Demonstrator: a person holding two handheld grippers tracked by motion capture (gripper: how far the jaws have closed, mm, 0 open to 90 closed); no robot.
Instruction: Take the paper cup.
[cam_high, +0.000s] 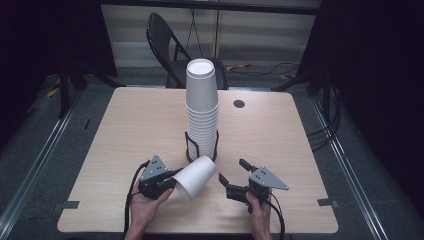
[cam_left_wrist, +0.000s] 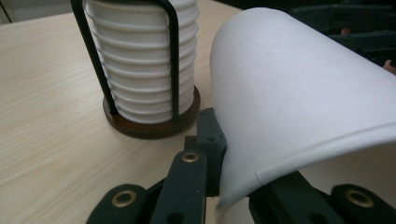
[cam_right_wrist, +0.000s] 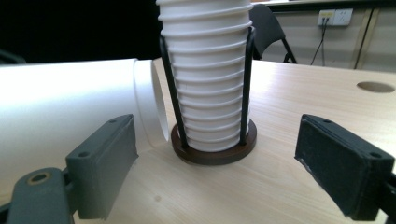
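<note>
A single white paper cup (cam_high: 196, 177) lies tilted on its side above the table, base toward the stack. My left gripper (cam_high: 172, 182) is shut on its rim; in the left gripper view the jaws of this gripper (cam_left_wrist: 229, 179) pinch the cup (cam_left_wrist: 299, 93) wall. A tall stack of white cups (cam_high: 202, 110) stands in a black wire holder (cam_high: 201, 146) at the table's middle. My right gripper (cam_high: 233, 170) is open to the right of the held cup, aimed at the stack (cam_right_wrist: 205, 70), with nothing between the pads of this gripper (cam_right_wrist: 226, 163). The held cup (cam_right_wrist: 70, 102) is at its left.
The light wooden table (cam_high: 125, 130) has a round cable hole (cam_high: 239, 103) behind and right of the stack. A black folding chair (cam_high: 165, 45) stands beyond the far edge. Bare tabletop lies left and right of the holder.
</note>
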